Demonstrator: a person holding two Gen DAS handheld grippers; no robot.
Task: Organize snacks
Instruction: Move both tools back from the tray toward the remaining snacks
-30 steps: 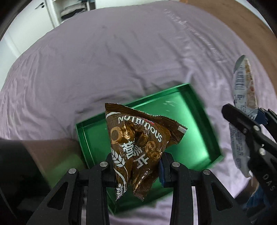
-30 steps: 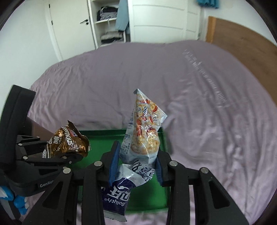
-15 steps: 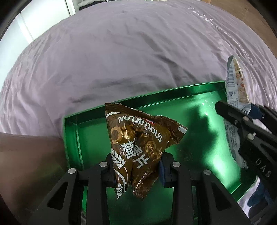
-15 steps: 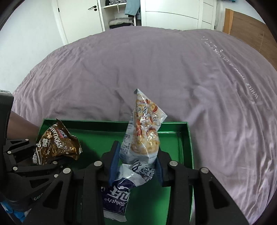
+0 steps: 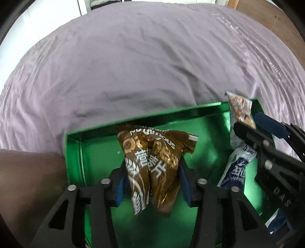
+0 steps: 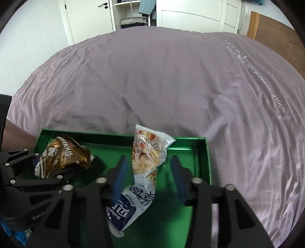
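Note:
A shallow green tray (image 5: pixel 171 114) lies on the bed below both grippers. In the left wrist view a crumpled brown snack bag (image 5: pixel 152 162) hangs between the pads of my left gripper (image 5: pixel 152 183). Its jaws are opening and the bag sits loose, low over the tray floor. My right gripper (image 6: pixel 148 181) is opening too. A white and blue snack bag (image 6: pixel 146 156) leans on its left pad, with a clear gap to the right pad and its lower end on the tray (image 6: pixel 190 141). The brown bag (image 6: pixel 63 154) shows at the tray's left end.
A purple bedsheet (image 6: pixel 162 76) spreads beyond the tray. A forearm (image 5: pixel 28 181) lies at the tray's left edge. White wardrobe doors and an open shelf (image 6: pixel 133 17) stand at the back. A wooden headboard (image 6: pixel 276 34) is at the right.
Both grippers have come down over the tray. Both pairs of jaws have spread apart, the right one widely. The white bag has slumped onto the tray and the brown bag has loosened.

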